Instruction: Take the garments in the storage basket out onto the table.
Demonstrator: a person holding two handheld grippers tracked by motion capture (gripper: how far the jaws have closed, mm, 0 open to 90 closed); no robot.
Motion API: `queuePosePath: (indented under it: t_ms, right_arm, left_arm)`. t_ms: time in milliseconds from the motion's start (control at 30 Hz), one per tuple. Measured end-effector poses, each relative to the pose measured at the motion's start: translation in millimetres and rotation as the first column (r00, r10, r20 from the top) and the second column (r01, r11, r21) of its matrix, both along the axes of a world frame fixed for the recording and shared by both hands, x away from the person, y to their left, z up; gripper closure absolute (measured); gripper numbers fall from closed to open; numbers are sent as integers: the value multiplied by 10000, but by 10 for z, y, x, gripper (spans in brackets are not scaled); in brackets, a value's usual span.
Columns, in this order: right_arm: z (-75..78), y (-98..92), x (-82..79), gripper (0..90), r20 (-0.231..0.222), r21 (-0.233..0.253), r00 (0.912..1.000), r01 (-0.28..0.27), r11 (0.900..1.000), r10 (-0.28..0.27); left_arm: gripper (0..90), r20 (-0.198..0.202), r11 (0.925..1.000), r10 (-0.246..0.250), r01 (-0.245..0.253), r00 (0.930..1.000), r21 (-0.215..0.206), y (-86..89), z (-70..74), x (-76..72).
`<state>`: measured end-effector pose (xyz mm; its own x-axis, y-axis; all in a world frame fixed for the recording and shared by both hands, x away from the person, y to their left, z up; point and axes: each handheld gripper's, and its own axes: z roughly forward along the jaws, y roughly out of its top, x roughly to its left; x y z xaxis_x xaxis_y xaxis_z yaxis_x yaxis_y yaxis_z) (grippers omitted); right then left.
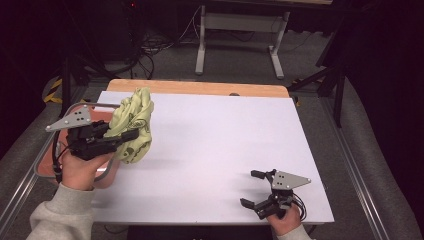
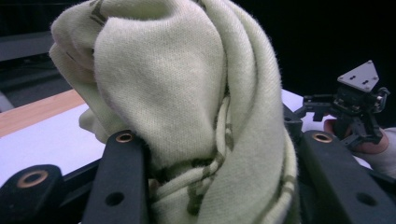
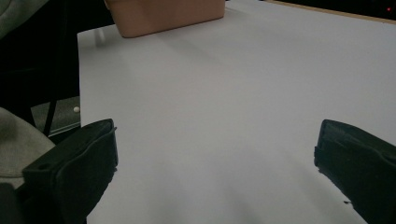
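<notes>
A pale yellow-green knitted cloth (image 1: 134,120) with darker markings hangs bunched over the left edge of the white table (image 1: 215,145). My left gripper (image 1: 125,137) is shut on it and holds it up off the surface. In the left gripper view the cloth (image 2: 177,84) stands between the two black jaws of the left gripper (image 2: 219,154). My right gripper (image 1: 250,188) rests low near the table's front right corner, jaws wide apart and nothing between them. The right gripper view shows the right gripper (image 3: 215,154) open over bare white table (image 3: 224,93).
A pinkish tray with a metal rim (image 1: 47,162) sits off the table's left side, under my left hand; the same pinkish container (image 3: 168,14) appears at the far end in the right gripper view. A wooden strip (image 1: 200,87) runs along the table's back edge.
</notes>
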<state>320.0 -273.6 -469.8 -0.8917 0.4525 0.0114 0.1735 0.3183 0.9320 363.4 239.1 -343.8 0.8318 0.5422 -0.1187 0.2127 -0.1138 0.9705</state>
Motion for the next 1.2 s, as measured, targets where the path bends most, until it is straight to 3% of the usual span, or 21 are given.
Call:
queuePosePath:
  t_ms: [567, 867, 1200]
  right_arm:
    - [6, -5, -1, 1, 5, 20, 10000, -53, 10000, 53]
    - [13, -14, -1, 1, 16, 32, 10000, -99, 9999, 98]
    - [14, -15, -3, 1, 9, 34, 9999, -109, 9999, 109]
  left_arm:
    - [539, 116, 9963, -853, 854, 9963, -65, -498, -126, 106]
    - [535, 297, 9958, -920, 919, 9953, 36, -744, -227, 132]
    - [534, 170, 9969, -783, 782, 9968, 51, -974, -390, 191]
